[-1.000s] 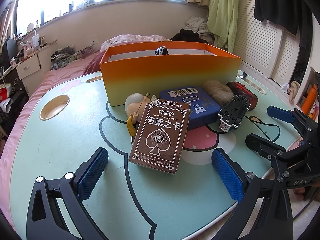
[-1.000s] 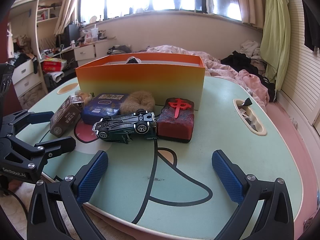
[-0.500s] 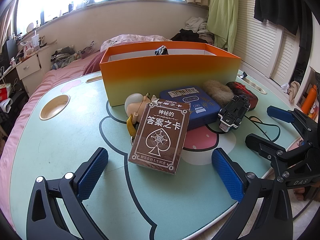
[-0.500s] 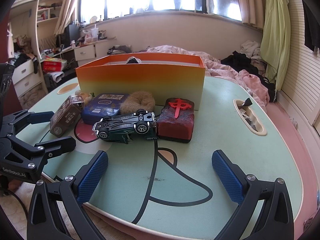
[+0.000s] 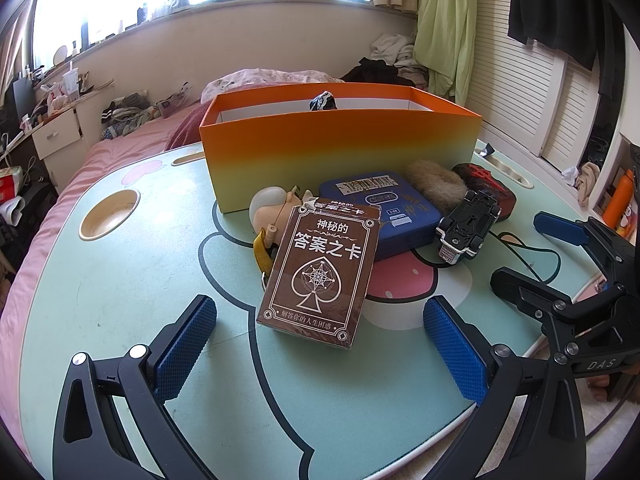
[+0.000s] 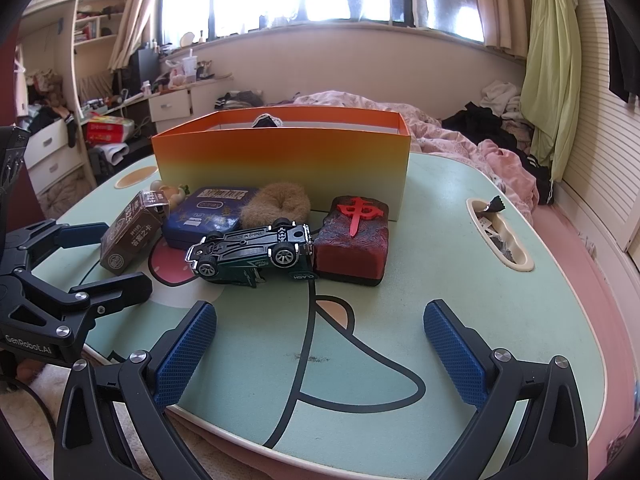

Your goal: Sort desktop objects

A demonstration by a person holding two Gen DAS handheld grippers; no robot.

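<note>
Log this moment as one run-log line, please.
left gripper: open, empty | right gripper: open, empty | card box, toy car: on table | orange box: behind them

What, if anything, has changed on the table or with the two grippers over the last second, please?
Nothing has visibly changed. The left gripper and right gripper hang open and empty where they were, and the card box, blue tin, toy car, red block and orange box lie as before.
</note>
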